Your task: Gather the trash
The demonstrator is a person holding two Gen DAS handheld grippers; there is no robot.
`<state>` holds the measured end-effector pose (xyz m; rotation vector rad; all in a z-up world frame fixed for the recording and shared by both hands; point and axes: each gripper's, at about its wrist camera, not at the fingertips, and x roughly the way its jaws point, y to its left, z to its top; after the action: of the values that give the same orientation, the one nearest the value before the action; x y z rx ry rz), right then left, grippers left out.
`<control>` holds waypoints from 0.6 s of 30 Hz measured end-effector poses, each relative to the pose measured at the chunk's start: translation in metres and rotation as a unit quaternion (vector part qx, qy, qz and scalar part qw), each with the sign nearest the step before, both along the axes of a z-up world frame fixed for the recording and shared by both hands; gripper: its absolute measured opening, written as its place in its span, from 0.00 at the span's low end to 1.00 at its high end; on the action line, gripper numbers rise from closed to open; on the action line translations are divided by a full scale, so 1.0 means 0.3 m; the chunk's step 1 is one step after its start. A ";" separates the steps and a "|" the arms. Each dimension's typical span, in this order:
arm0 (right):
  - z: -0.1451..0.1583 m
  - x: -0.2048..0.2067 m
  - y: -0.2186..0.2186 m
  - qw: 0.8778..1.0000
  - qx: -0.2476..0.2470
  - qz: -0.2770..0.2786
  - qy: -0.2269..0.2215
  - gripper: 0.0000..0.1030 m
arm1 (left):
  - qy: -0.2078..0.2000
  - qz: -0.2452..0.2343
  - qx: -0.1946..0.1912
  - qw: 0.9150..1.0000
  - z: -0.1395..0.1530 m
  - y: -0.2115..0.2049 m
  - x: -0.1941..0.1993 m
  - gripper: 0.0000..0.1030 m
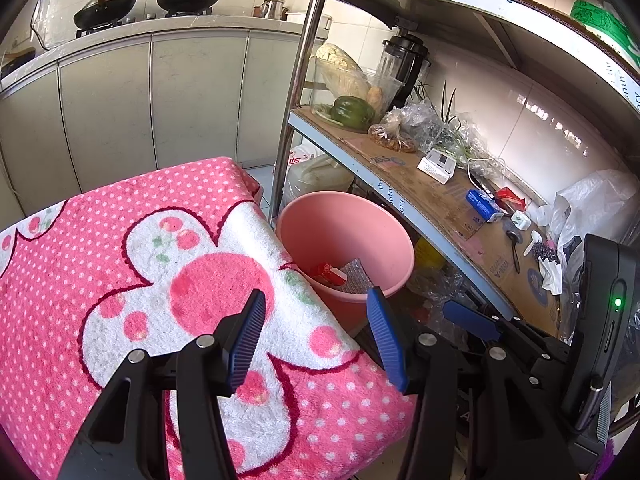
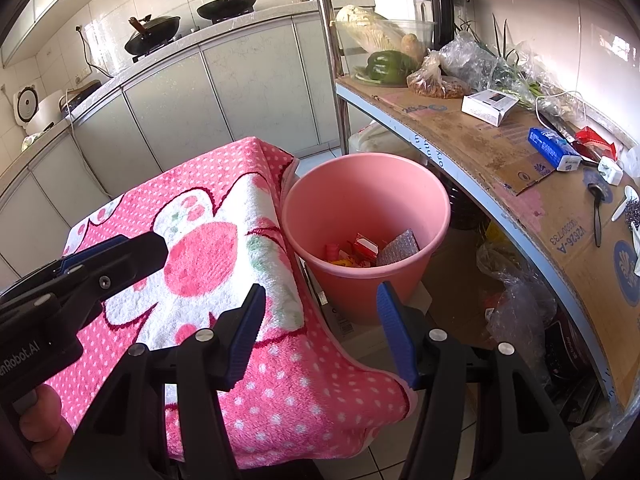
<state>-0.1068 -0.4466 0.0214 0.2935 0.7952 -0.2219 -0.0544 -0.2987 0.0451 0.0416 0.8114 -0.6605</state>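
A pink bucket stands on the floor between a towel-covered stand and a shelf rack. Inside it lie a red wrapper and a silvery foil piece. My left gripper hovers open over the pink towel's right edge, with nothing between its blue pads. In the right wrist view the bucket holds red and yellow wrappers and the foil. My right gripper is open and empty, just short of the bucket. The left gripper's fingers show at the left.
The cardboard-lined shelf on the right carries a blue packet, a red wrapper, a white box, a spoon, a green pepper and plastic bags. Bags and boxes crowd the floor under it. Cabinets stand behind.
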 end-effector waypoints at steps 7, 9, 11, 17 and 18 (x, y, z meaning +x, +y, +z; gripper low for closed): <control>-0.004 -0.001 0.001 1.000 0.000 -0.001 -0.001 0.57 | -0.001 0.000 0.001 1.000 0.002 -0.004 -0.001 0.51; -0.004 0.000 0.000 1.000 0.000 0.000 -0.001 0.57 | -0.005 0.001 0.003 1.000 0.002 -0.003 -0.003 0.51; -0.003 -0.001 -0.001 1.000 0.000 -0.001 0.000 0.57 | -0.010 0.000 0.005 1.000 0.002 -0.003 -0.007 0.51; -0.008 -0.001 -0.001 1.000 0.000 -0.003 -0.001 0.57 | -0.008 -0.002 0.007 1.000 0.002 -0.003 -0.005 0.51; -0.010 -0.003 -0.003 1.000 0.001 -0.003 -0.001 0.57 | -0.006 -0.002 0.005 1.000 0.003 -0.001 -0.004 0.51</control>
<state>-0.1076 -0.4474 0.0185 0.2974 0.7926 -0.2271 -0.0557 -0.2991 0.0459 0.0567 0.8027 -0.6589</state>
